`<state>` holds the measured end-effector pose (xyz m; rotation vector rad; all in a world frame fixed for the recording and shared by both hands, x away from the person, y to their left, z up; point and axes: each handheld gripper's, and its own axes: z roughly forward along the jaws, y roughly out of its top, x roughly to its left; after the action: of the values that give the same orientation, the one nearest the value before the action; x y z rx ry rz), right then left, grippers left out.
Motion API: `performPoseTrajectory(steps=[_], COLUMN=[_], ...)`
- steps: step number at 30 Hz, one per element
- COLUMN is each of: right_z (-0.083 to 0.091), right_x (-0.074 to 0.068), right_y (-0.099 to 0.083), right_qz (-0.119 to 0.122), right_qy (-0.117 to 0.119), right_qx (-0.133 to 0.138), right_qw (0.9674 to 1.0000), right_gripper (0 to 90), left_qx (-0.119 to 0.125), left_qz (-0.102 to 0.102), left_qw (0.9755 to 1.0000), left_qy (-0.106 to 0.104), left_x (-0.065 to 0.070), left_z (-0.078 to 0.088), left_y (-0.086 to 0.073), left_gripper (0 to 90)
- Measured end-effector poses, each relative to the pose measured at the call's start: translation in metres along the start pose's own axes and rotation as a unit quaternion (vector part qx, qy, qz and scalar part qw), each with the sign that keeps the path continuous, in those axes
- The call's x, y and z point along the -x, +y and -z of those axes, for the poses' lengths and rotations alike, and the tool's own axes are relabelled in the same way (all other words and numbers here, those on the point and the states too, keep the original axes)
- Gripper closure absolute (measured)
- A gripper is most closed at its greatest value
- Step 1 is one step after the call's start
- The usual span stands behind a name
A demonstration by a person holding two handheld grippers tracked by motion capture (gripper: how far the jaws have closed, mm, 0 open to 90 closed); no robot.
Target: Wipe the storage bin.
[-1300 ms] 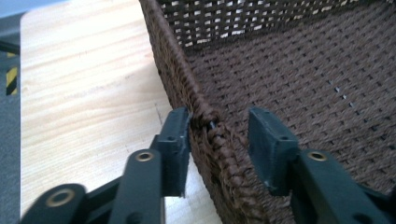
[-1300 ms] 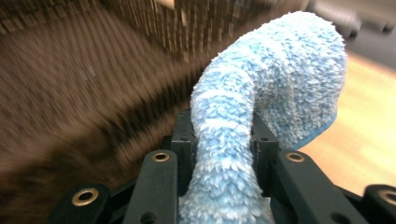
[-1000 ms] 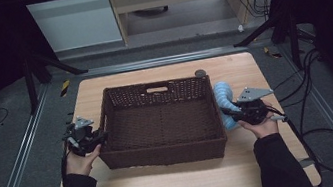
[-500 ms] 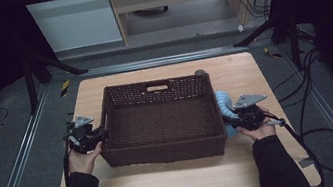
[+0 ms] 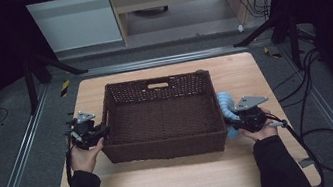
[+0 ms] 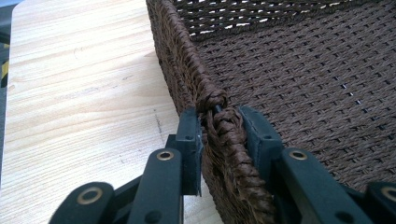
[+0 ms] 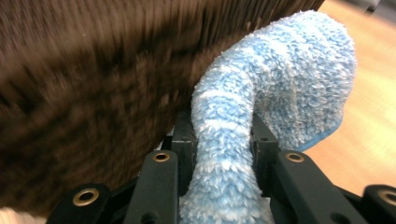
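A dark brown woven basket (image 5: 168, 146) stands in the middle of the wooden table, nothing inside it. My left gripper (image 5: 99, 132) is shut on the basket's left rim (image 6: 219, 126), one jaw outside the wall and one inside. A fluffy light-blue striped sock (image 5: 227, 104) lies against the basket's right outer wall. My right gripper (image 5: 234, 122) is shut on that sock (image 7: 224, 154), the fabric pinched between its jaws and bulging forward beside the basket wall (image 7: 84, 84).
The wooden table (image 5: 179, 185) has bare room in front of the basket and along its left side (image 6: 84, 84). Black cables (image 5: 322, 129) trail off the table's right edge. Metal rails and stand legs flank the table.
My right gripper with the sock has moved slightly toward me and inward against the basket's right wall. The left gripper has stayed on the rim.
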<state>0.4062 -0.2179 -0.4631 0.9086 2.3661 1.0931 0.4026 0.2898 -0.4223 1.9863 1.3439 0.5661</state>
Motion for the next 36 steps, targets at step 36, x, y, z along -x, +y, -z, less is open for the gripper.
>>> performPoseTrajectory(steps=[36], right_z=[0.032], right_x=[-0.011], right_y=[-0.006], right_qz=[0.006], right_qy=[0.011], right_qx=[0.03], right_qw=[0.9995], right_gripper=[70.9], left_qx=[0.004], left_qz=[0.008], left_qw=[0.9999], left_qy=[0.011], left_x=[0.001], left_z=[-0.015], left_y=[0.013], left_gripper=[70.3])
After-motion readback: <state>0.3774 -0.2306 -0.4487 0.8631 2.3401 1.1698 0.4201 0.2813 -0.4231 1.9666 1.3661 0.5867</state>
